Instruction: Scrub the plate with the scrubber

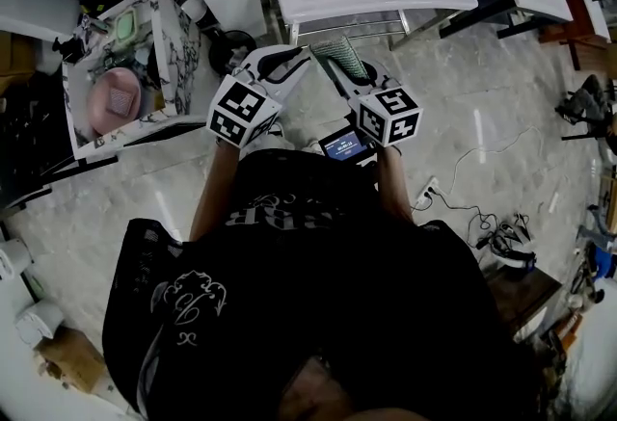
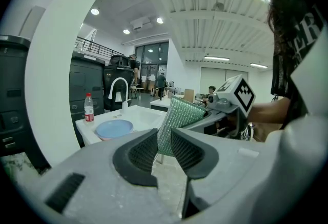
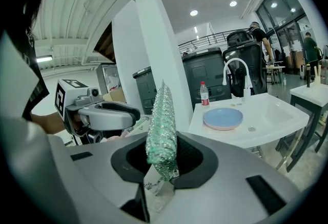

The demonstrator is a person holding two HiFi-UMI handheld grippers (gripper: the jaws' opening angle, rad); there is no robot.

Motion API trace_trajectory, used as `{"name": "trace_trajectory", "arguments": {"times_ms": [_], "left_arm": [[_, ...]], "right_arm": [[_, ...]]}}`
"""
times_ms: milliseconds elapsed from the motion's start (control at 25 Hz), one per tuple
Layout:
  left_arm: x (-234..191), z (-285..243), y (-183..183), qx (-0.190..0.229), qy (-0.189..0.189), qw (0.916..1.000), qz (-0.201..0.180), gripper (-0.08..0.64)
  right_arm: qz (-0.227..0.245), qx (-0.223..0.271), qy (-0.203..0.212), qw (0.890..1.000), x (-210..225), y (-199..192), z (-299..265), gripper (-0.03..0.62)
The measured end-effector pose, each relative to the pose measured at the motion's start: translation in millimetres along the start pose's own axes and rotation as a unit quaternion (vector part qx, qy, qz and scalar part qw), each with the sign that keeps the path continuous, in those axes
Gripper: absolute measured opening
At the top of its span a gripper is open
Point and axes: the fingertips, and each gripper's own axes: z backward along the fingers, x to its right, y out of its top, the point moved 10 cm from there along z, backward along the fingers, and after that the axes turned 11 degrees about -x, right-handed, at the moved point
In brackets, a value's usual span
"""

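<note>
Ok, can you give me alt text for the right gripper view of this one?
The right gripper is shut on a green mesh scrubber that stands upright, edge-on to the camera. Beyond it, a blue plate lies on a white sink beside a red-capped bottle and a faucet; the left gripper is at the left.

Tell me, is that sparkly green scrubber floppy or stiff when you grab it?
Probably fairly stiff: the scrubber stands upright above the right gripper, which pinches only its lower end. It looks like shiny mesh, so it likely squashes a bit. Probably light too, since one pinch holds it up.
</note>
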Motion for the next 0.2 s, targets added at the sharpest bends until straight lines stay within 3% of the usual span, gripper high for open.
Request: {"name": "trace_trajectory", "arguments": {"times_ms": [200], "left_arm": [[10.7, -4.4, 2.4, -0.006, 0.001, 1.0, -0.005, 0.094]], "right_arm": [[0.003, 0.0, 0.002, 1.0, 4.9, -1.7, 6.4, 0.091]]}}
